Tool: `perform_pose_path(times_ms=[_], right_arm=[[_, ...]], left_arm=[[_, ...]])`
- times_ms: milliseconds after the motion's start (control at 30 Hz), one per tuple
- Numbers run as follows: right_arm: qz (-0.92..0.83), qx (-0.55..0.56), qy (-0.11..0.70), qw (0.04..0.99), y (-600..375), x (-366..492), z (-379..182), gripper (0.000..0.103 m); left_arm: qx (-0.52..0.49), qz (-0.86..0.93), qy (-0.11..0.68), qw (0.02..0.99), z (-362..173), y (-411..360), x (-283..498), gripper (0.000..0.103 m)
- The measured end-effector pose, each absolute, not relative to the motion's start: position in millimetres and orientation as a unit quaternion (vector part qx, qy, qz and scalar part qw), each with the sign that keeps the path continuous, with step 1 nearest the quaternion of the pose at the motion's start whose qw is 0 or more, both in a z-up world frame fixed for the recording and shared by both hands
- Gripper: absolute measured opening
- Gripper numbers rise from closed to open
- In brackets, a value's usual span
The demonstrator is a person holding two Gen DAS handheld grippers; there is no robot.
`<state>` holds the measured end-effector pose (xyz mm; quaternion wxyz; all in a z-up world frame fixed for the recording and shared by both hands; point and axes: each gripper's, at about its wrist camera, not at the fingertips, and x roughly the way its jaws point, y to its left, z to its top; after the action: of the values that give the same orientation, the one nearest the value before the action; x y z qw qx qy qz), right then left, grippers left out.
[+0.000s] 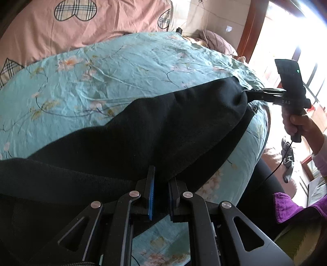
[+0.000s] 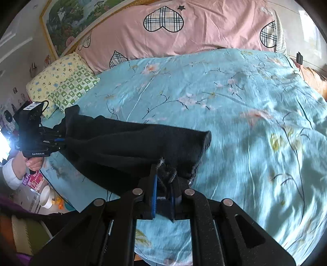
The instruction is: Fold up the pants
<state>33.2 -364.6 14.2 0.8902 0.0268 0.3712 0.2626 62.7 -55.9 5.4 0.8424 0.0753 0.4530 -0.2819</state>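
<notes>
Black fleecy pants [image 2: 130, 143], bunched lengthwise, stretched taut above the bed, both ends pinched

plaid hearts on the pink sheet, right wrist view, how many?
4. One full heart top centre, one at the right edge, one partly hidden at the blue quilt's edge, one partial at left. More may be covered.
</notes>
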Motion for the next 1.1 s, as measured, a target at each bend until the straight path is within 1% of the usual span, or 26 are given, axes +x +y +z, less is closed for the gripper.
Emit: perform_pose_path(times_ms=[200,233,267,300,367,433,467,500,533,567,600,700,767,833,933,1100], right_arm=[[0.251,0.004,0.372,0.894,-359.7,23.8,16.8,0.011],[0.248,0.0,0.374,0.894,-358.9,22.1,16.2,0.011],[0.245,-0.004,0.375,0.894,-358.0,20.6,15.6,0.011],[0.243,-0.004,0.379,0.893,-357.9,20.2,14.7,0.011],[0.238,0.011,0.402,0.884,-360.4,20.8,11.4,0.012],[0.232,0.017,0.403,0.885,-361.3,16.6,13.5,0.013],[0.228,0.018,0.402,0.886,-360.8,14.0,16.1,0.017],[0.224,0.017,0.402,0.888,-359.5,11.2,18.7,0.027],[0.219,0.015,0.4,0.89,-357.5,7.7,22.7,0.035],[0.217,0.012,0.393,0.893,-355.1,3.7,27.5,0.05],[0.217,0.008,0.385,0.897,-352.2,0.0,32.2,0.055],[0.217,-0.005,0.367,0.905,-341.1,-9.3,46.8,0.056],[0.226,-0.003,0.356,0.907,-333.2,-12.5,54.7,0.056],[0.241,0.001,0.351,0.905,-323.9,-11.3,59.3,0.056],[0.265,0.005,0.347,0.9,-306.2,-6.2,61.4,0.057],[0.305,0.018,0.347,0.887,-272.9,2.7,58.9,0.057]], left_arm=[[0.066,-0.279,0.454,0.844,-3.6,-53.7,58.0,0.011],[0.066,-0.28,0.455,0.843,-5.3,-53.9,57.1,0.013],[0.062,-0.284,0.459,0.84,-7.1,-53.8,56.2,0.019],[0.06,-0.289,0.464,0.835,-8.8,-54.1,55.1,0.021],[0.061,-0.289,0.462,0.836,-10.3,-53.7,51.4,0.022],[0.056,-0.29,0.464,0.835,-11.5,-50.0,48.2,0.025],[0.048,-0.291,0.465,0.835,-11.4,-47.0,47.4,0.025],[0.038,-0.293,0.466,0.834,-10.9,-43.0,47.3,0.025],[0.03,-0.292,0.467,0.834,-9.8,-39.0,46.9,0.025],[0.025,-0.291,0.467,0.835,-8.7,-36.1,45.7,0.025],[0.017,-0.288,0.467,0.836,-6.4,-31.7,44.2,0.025],[0.002,-0.28,0.464,0.84,-0.8,-20.7,39.9,0.027],[-0.003,-0.271,0.46,0.846,3.4,-12.5,37.3,0.032],[-0.014,-0.263,0.456,0.85,8.2,-1.9,35.8,0.033],[-0.025,-0.248,0.449,0.858,16.7,15.1,35.1,0.033],[-0.05,-0.215,0.433,0.874,32.5,51.9,36.2,0.038]])
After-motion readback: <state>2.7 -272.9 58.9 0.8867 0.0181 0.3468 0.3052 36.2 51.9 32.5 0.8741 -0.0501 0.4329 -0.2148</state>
